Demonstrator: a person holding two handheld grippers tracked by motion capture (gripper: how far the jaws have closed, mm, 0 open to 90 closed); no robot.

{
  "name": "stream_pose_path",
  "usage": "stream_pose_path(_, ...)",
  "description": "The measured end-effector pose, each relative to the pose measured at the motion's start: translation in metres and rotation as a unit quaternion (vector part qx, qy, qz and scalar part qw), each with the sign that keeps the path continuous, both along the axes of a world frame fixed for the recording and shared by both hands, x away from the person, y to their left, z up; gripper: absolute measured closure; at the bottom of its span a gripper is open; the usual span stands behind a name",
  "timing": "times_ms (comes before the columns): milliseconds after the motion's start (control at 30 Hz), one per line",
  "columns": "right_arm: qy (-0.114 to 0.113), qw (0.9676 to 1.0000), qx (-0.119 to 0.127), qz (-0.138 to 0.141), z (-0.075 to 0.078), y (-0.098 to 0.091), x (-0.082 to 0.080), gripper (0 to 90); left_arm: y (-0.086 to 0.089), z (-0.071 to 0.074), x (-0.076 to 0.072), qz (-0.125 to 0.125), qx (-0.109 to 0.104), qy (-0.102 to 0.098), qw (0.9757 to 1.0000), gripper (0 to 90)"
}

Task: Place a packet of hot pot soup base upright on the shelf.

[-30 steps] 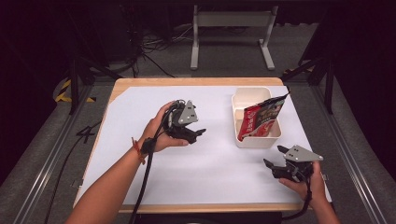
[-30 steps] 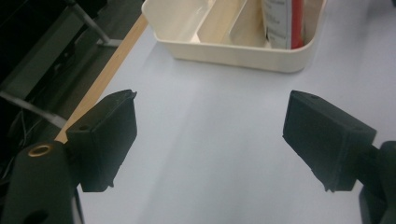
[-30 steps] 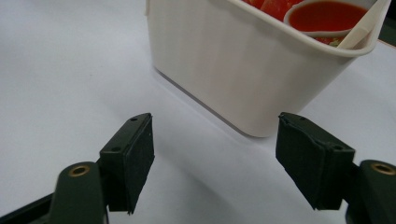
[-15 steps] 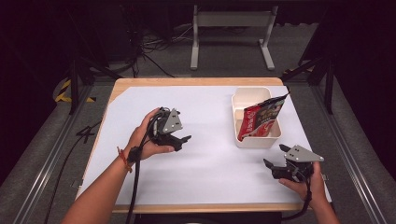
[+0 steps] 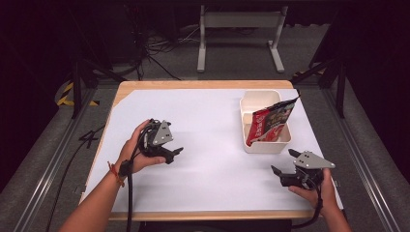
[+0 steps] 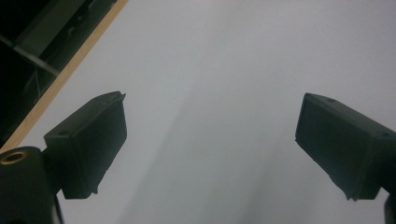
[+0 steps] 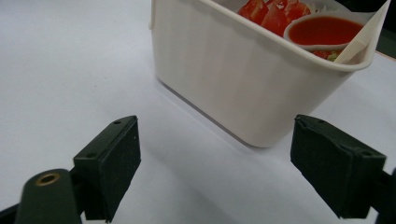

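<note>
Left gripper (image 5: 173, 154) at 9 o'clock on white table sheet (image 5: 212, 125), jaws apart, empty. Right gripper (image 5: 284, 163) at 4 o'clock, released, near white bin (image 5: 266, 145) holding red snack bag (image 5: 268, 121).

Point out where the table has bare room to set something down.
Most of the white table is bare: the wide middle between the left claw and the bin, the far left corner, and the near strip between both hands. It is crowded only on the right, where the bin holds a red snack bag, with the right claw just below it.
</note>
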State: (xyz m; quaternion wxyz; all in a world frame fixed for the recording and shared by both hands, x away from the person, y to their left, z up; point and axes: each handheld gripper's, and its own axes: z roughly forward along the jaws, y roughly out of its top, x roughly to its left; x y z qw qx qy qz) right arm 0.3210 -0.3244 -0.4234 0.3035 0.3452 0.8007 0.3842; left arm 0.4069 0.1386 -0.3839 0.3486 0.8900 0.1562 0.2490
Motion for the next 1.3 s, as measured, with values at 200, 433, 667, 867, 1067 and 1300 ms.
stream_pose_path(200,-0.002,0.9999,-0.005,0.009,0.000,0.002,-0.001,15.9,0.015,-0.012,-0.004,0.017,0.002,0.002,0.9999,9.4)
stream_pose_path(433,-0.002,0.9999,-0.011,0.011,-0.001,0.005,-0.001,15.7,0.031,-0.027,-0.008,0.026,-0.010,0.010,0.9995,9.6)
stream_pose_path(667,-0.003,0.9998,-0.017,0.005,-0.001,0.005,-0.001,15.6,0.048,-0.038,-0.019,0.041,-0.015,0.012,0.9990,9.8)
stream_pose_path(867,-0.002,0.9998,-0.021,0.006,-0.002,0.006,-0.001,15.6,0.069,-0.051,-0.030,0.076,-0.035,0.028,0.9961,10.1)
stream_pose_path(1067,-0.002,0.9997,-0.021,0.006,-0.002,0.007,0.000,15.6,0.090,-0.057,-0.047,0.095,-0.083,0.056,0.9904,9.6)
stream_pose_path(1300,-0.003,0.9996,-0.026,0.007,-0.002,0.009,0.000,15.6,0.110,-0.059,-0.052,0.102,-0.165,0.092,0.9767,10.4)
